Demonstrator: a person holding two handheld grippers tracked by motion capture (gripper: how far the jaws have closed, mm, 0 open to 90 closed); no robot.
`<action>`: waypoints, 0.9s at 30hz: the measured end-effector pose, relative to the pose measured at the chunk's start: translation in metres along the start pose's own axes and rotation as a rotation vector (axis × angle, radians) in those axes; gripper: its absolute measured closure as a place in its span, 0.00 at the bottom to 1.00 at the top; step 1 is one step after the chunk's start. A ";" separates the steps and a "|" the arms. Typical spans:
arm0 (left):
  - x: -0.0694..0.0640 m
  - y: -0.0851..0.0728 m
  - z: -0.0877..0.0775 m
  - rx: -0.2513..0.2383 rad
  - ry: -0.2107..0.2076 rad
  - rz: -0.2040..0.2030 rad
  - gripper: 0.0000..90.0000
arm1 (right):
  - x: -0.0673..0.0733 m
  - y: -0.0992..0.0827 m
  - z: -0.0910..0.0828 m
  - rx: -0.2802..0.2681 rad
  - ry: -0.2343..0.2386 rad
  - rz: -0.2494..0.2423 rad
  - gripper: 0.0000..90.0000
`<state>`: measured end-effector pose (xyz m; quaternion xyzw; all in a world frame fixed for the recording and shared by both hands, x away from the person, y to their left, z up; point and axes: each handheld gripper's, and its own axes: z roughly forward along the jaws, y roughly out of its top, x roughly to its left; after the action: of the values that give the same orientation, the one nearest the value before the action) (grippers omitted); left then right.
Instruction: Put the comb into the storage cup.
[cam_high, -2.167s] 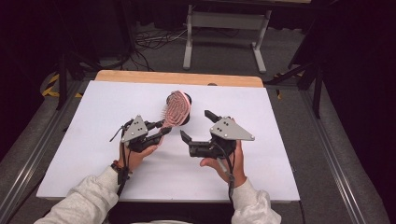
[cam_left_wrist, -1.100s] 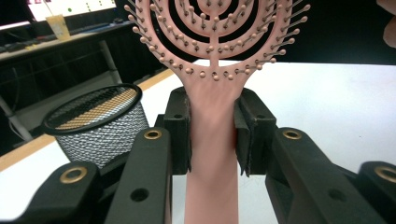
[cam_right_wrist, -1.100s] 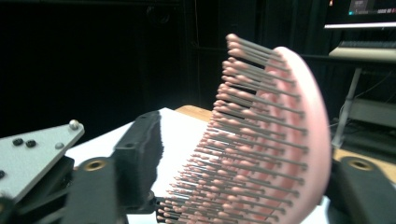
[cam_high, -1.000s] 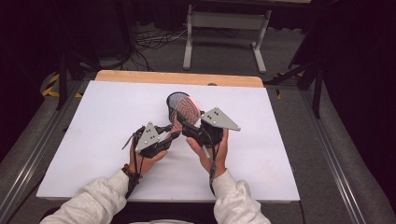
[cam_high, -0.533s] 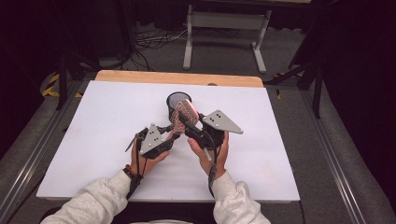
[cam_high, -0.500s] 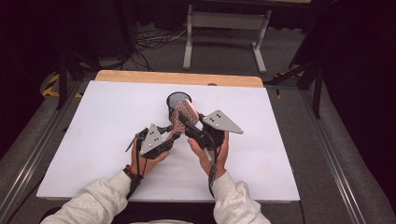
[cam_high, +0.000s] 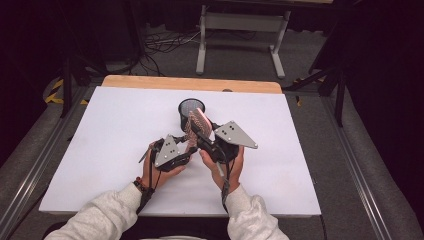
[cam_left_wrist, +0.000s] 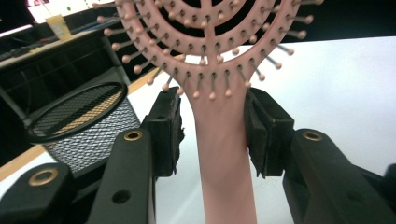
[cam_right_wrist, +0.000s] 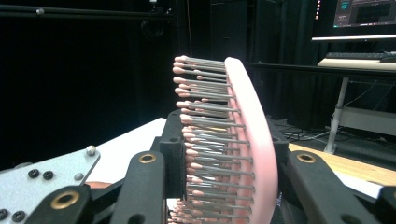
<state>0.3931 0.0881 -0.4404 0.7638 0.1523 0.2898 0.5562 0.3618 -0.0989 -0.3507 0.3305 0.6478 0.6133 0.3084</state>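
— Dark room beyond, cables on the floor, a metal stand (cam_high: 240, 35) at the back; up front, a white table (cam_high: 100, 150) with a wooden strip (cam_high: 190, 83) along the far edge. Counted so far?

— One pink hairbrush (cam_high: 195, 124), one black mesh cup (cam_high: 189, 111), two grippers, two hands in pale sleeves (cam_high: 95, 220).

— Whereabouts of the hairbrush?

— Held above the table's middle, just in front of the mesh cup, head up, handle down, bristles turned toward the left side in the high view.

— Left gripper (cam_high: 186, 150)?

— Raised off the table, pointing toward the brush from the left. Jaws just been opening; in the left gripper view the handle (cam_left_wrist: 224, 149) stands between both pads with a gap on the left side, so loosened, not clamped.

— Right gripper (cam_high: 201, 140)?

— Lifted too, wrist tilted, grey plate on top. Clamped on the hairbrush, pads pressing across the head (cam_right_wrist: 247, 140) at bristle side and back.

— Hands?

— Close together, nearly touching, both forearms coming in from the near edge.
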 end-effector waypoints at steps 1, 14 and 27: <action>0.000 0.000 0.001 -0.007 -0.005 -0.012 0.64 | 0.000 0.000 0.000 -0.001 0.001 -0.006 0.71; -0.002 -0.003 0.008 0.039 -0.128 -0.065 0.25 | -0.006 0.000 0.000 0.007 0.005 -0.034 0.71; 0.019 -0.005 -0.022 0.054 -0.198 -0.054 0.06 | -0.017 0.007 -0.009 -0.006 -0.007 -0.078 0.71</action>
<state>0.3947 0.1169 -0.4349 0.7990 0.1249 0.1938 0.5554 0.3653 -0.1181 -0.3432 0.3063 0.6573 0.6014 0.3354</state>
